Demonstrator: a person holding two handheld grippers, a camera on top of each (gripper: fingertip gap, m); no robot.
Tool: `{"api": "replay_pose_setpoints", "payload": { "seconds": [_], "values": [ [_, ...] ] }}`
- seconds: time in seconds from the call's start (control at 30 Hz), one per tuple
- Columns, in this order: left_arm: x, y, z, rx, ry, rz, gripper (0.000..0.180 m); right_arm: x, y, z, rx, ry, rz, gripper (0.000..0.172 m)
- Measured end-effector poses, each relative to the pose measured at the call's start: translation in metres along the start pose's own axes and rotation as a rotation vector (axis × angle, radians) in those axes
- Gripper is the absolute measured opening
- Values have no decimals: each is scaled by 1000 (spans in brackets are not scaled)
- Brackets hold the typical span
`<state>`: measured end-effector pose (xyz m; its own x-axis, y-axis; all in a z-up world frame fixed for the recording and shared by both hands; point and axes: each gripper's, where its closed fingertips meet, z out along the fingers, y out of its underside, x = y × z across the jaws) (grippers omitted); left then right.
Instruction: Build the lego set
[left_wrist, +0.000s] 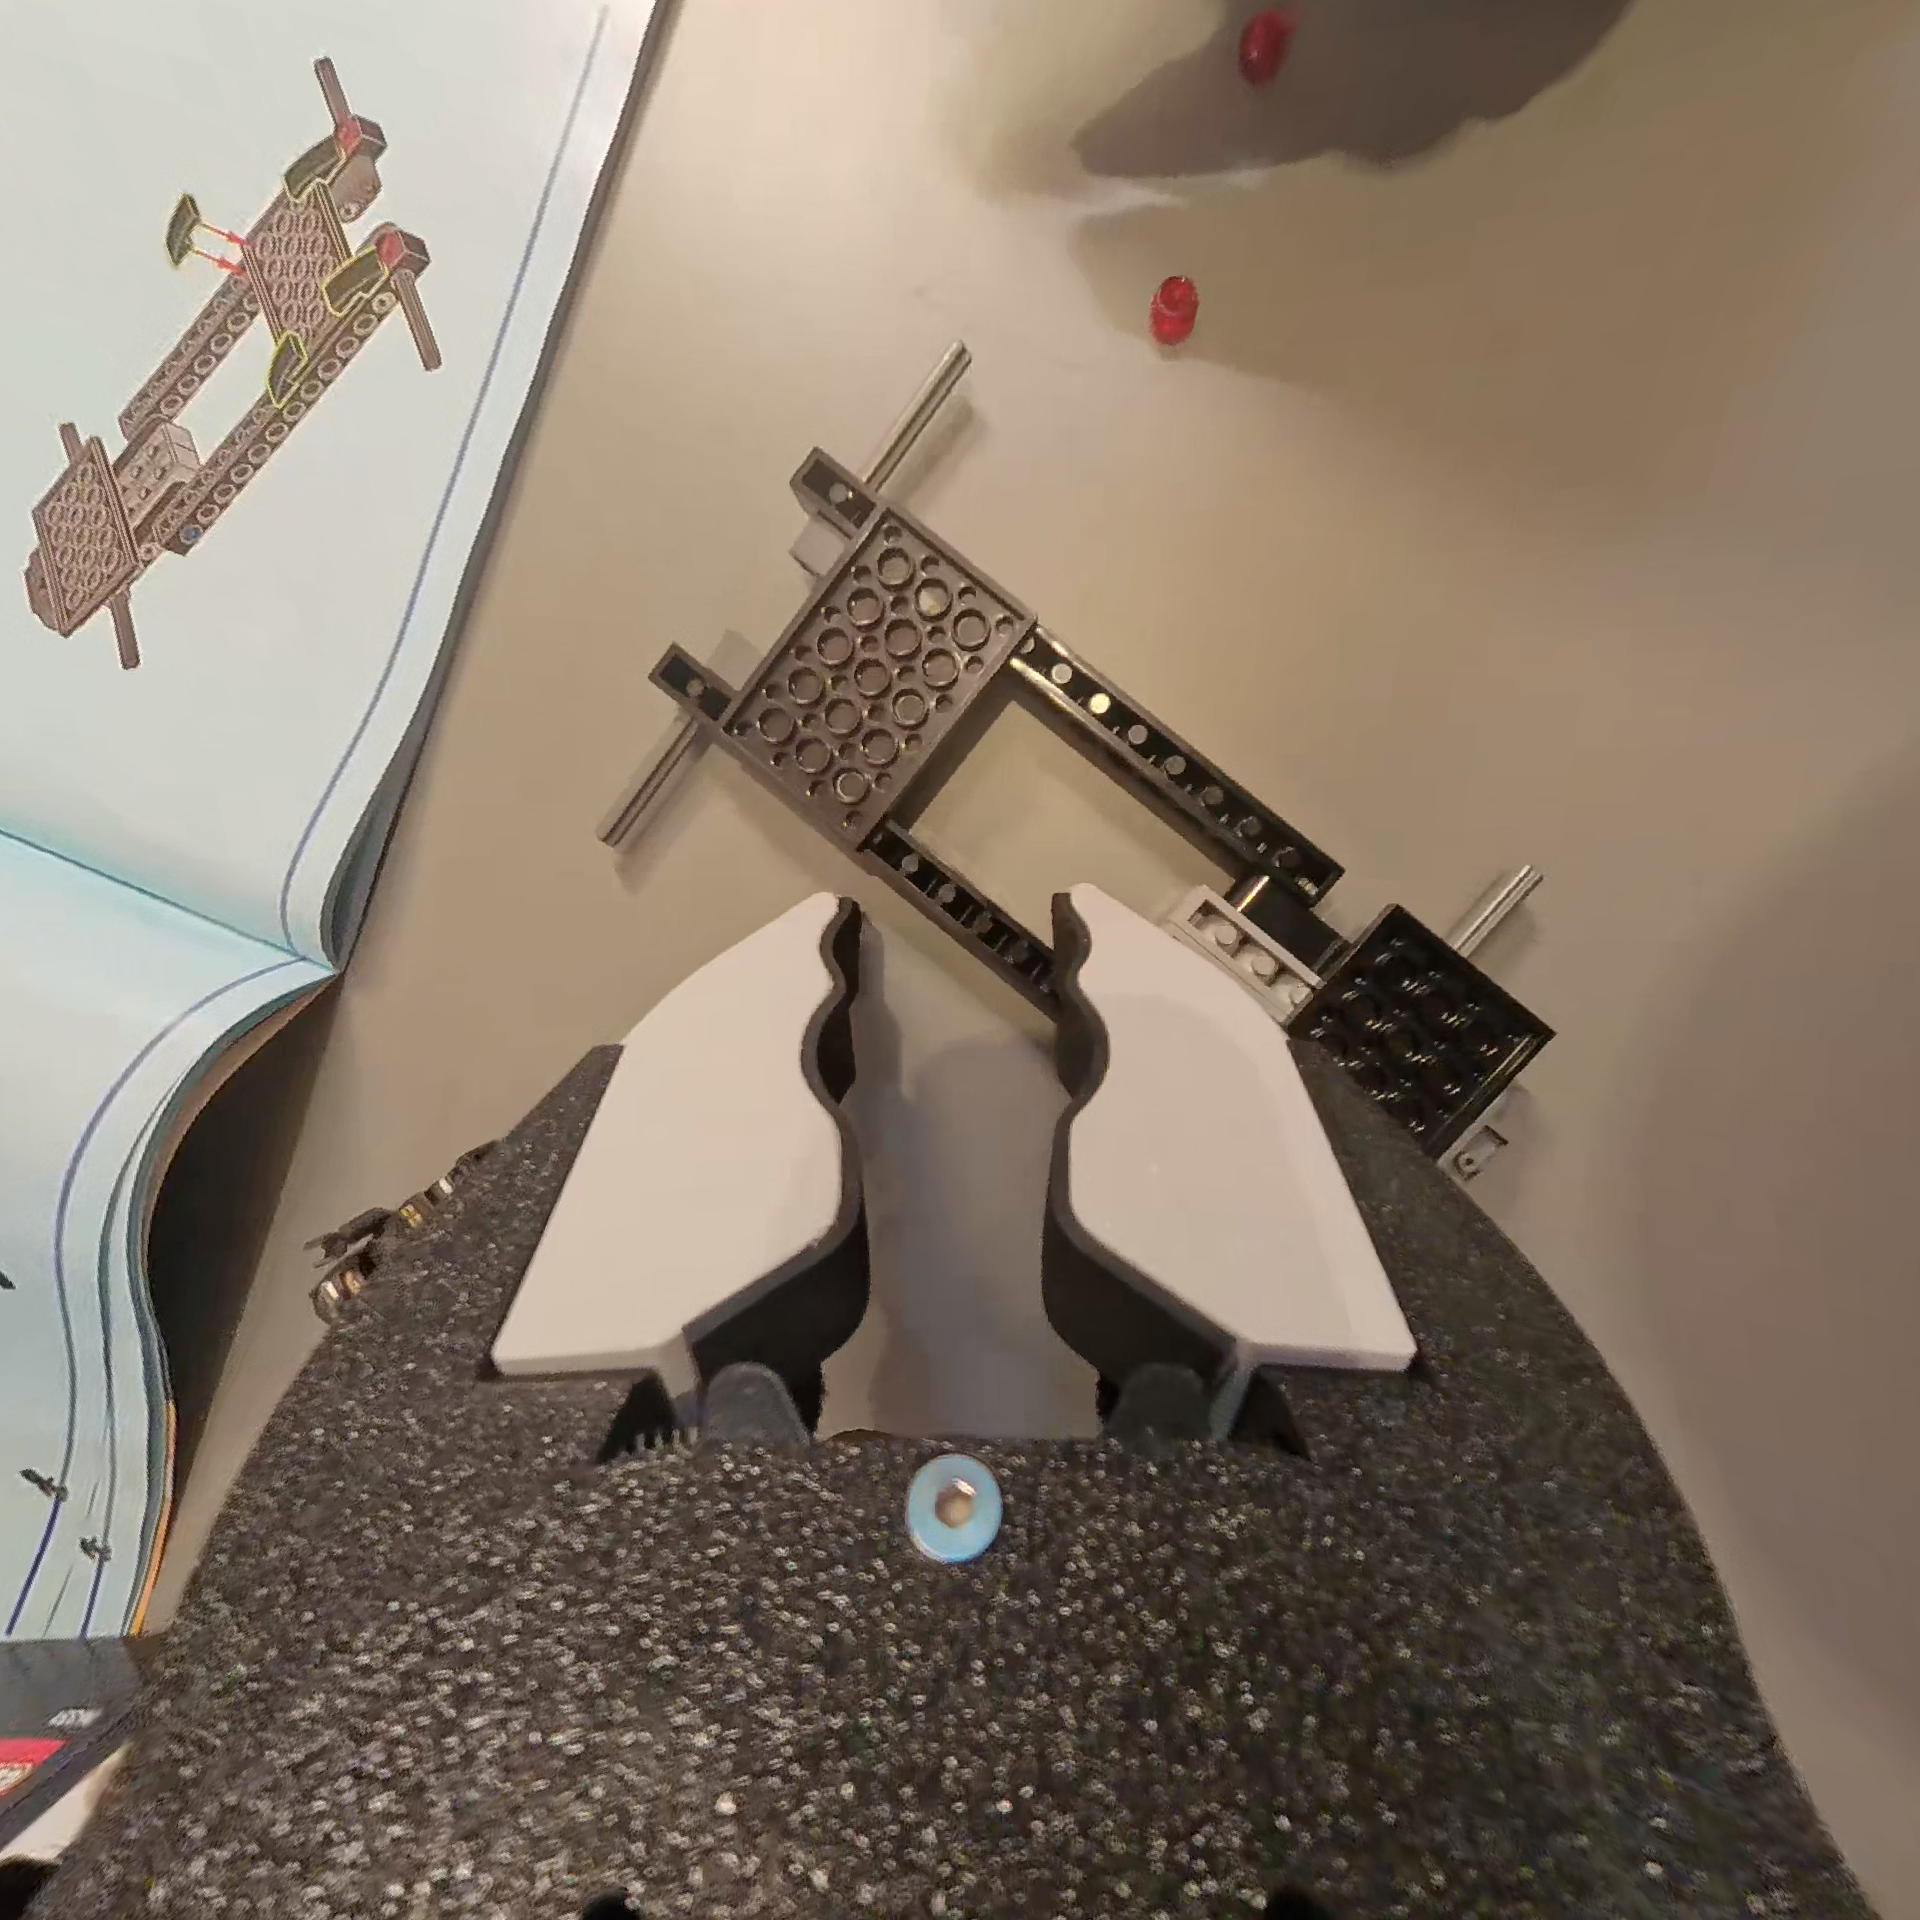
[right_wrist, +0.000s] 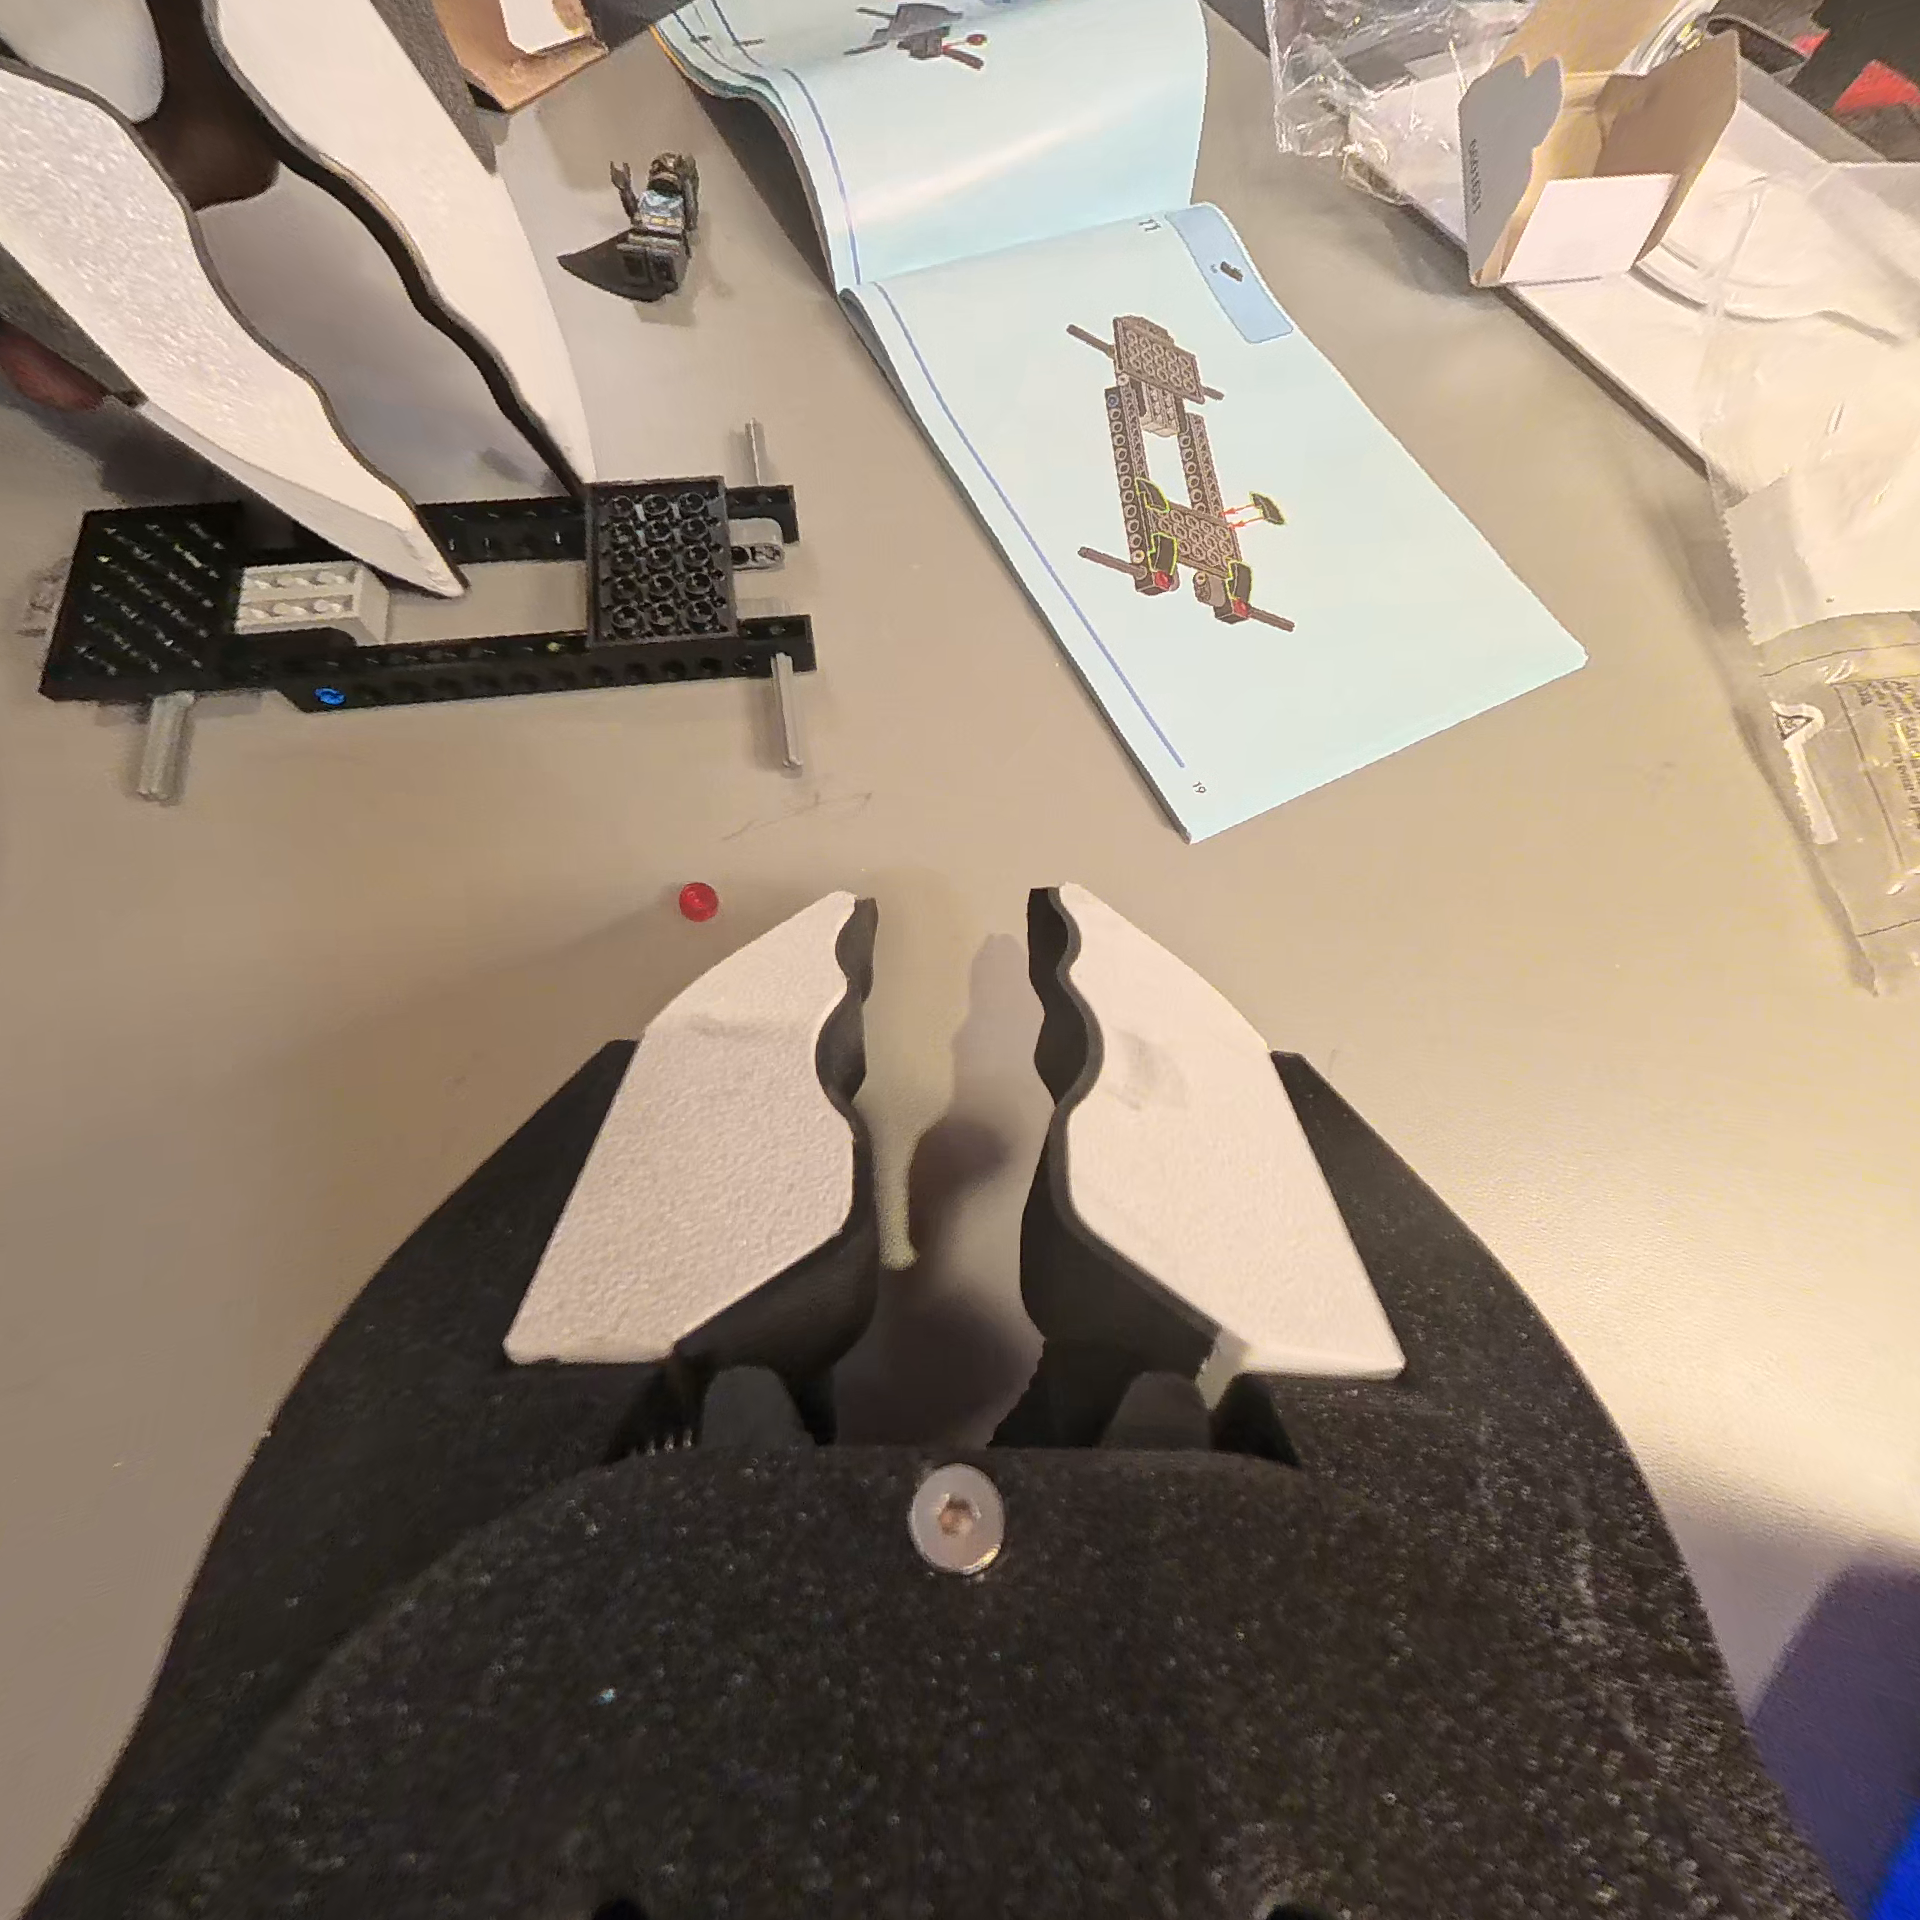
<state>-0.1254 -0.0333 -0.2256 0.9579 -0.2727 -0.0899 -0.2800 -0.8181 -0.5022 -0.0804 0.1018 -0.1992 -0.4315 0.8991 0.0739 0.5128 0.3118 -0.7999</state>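
While the left gripper (left_wrist: 956, 914) tilts down over the beige desk (left_wrist: 1351, 520), its jaws stand partly apart and bare, straddling one black side beam of the black and grey toy-brick chassis frame (left_wrist: 1039, 727). In the right wrist view, one fingertip (right_wrist: 426, 566) is at or very near the frame. The frame's long axis runs diagonally from upper left to lower right just ahead. The right gripper (right_wrist: 951, 914) points level over bare desk, jaws narrowly apart, holding nothing; a small red round stud (right_wrist: 698, 901) lies just left of them. An open pale-blue instruction booklet (right_wrist: 1195, 520) lies ahead to the right.
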Motion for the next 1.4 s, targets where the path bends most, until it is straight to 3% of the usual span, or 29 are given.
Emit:
{"api": "replay_pose_setpoints", "payload": {
  "seconds": [0.2, 0.37, 0.6, 0.7, 1.03, 1.23, 1.4],
  "values": [
    [-1, -2, 0, 9, -21, 53, 36, 0, 1, 0, -4, 4, -4, 29],
    [2, -17, -11, 81, 15, -70, 40, 0, 1, 1, -10, 8, -3, 29],
    [10, -6, 3, 1, 1, -44, 37, 0, 2, 2, -15, 9, -3, 29],
    [13, -7, 3, 25, 5, 36, 22, 1, 2, 1, -10, 1, 8, 29],
    [24, 7, -9, 147, 109, 438, 15, 0, 4, -2, -14, -39, 46, 29],
    [20, 10, -15, 184, 165, 355, 32, -10, 6, -1, -31, -75, 0, 29],
    [21, 5, -16, 169, 204, 203, 32, -21, 8, -2, -49, -137, -40, 28]
  ]
}}
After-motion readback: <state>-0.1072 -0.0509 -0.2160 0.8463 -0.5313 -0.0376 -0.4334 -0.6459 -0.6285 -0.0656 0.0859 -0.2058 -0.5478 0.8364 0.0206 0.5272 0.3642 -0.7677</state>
